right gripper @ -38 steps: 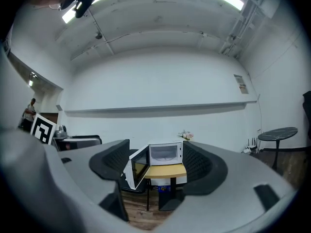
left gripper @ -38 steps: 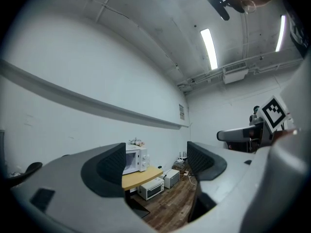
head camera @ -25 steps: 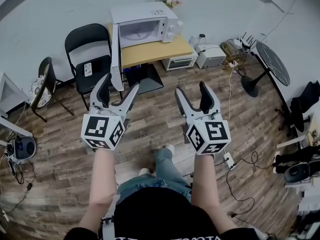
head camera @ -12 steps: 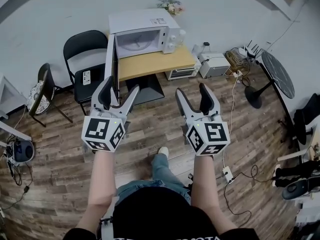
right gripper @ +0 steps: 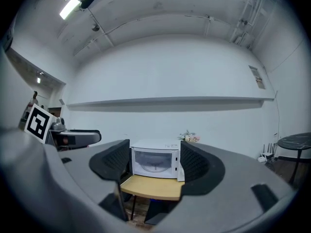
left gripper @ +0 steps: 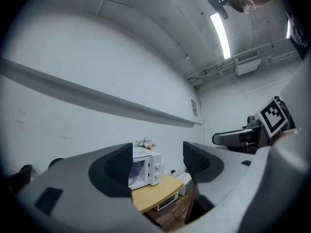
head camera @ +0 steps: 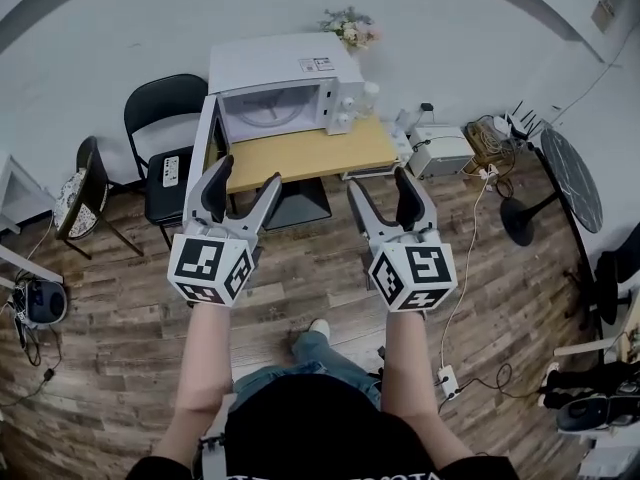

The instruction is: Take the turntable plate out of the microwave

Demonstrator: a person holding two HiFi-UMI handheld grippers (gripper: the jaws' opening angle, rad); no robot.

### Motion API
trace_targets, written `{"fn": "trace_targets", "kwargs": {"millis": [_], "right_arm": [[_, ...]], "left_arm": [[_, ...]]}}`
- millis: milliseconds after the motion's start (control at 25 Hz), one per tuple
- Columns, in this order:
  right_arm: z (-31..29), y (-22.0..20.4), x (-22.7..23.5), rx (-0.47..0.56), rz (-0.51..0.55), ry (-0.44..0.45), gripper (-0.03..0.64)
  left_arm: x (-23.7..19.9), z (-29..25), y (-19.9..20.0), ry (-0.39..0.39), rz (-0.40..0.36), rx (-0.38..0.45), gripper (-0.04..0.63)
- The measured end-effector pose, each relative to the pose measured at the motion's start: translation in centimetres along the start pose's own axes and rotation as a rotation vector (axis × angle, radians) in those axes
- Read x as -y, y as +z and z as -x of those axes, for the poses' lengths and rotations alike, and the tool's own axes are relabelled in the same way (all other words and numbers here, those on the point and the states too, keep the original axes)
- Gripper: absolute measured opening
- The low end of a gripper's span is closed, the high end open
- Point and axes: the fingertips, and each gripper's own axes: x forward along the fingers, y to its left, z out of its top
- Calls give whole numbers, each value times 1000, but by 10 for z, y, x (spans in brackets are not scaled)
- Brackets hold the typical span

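Observation:
The white microwave [head camera: 280, 86] stands on a wooden table [head camera: 320, 153] against the far wall, its door [head camera: 206, 140] swung open to the left. The glass turntable plate [head camera: 271, 114] lies inside the cavity and also shows in the right gripper view [right gripper: 154, 168]. My left gripper [head camera: 246, 174] hovers short of the table's left corner, its jaws closing with nothing between them. The microwave [left gripper: 144, 172] lies far beyond them. My right gripper [head camera: 380, 180] is open and empty in front of the table's right part, aimed level at the microwave [right gripper: 155, 162].
Two black chairs [head camera: 163, 133] [head camera: 83, 183] stand left of the table. White appliances [head camera: 440, 150] sit on the floor to the right, with a round black table [head camera: 570, 168] beyond. Cables [head camera: 462, 268] trail over the wooden floor. Flowers [head camera: 350, 26] stand behind the microwave.
Both grippers have moved forward toward the table. The microwave and table now sit nearer and lower in the head view. The left jaws have narrowed slightly.

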Motion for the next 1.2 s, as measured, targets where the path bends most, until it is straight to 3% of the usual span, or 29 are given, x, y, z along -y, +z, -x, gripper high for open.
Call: {"fn": "trace_targets", "kwargs": {"millis": [480, 880, 1200], "right_arm": [[-89, -12, 75, -21, -20, 139, 336], [-138, -46, 65, -70, -74, 239, 336], [-190, -89, 60, -161, -157, 283, 336]], "left_arm": [[-13, -97, -26, 125, 24, -22, 330], [-32, -121, -62, 176, 27, -88, 330], [-62, -158, -111, 175, 133, -161, 327]]}}
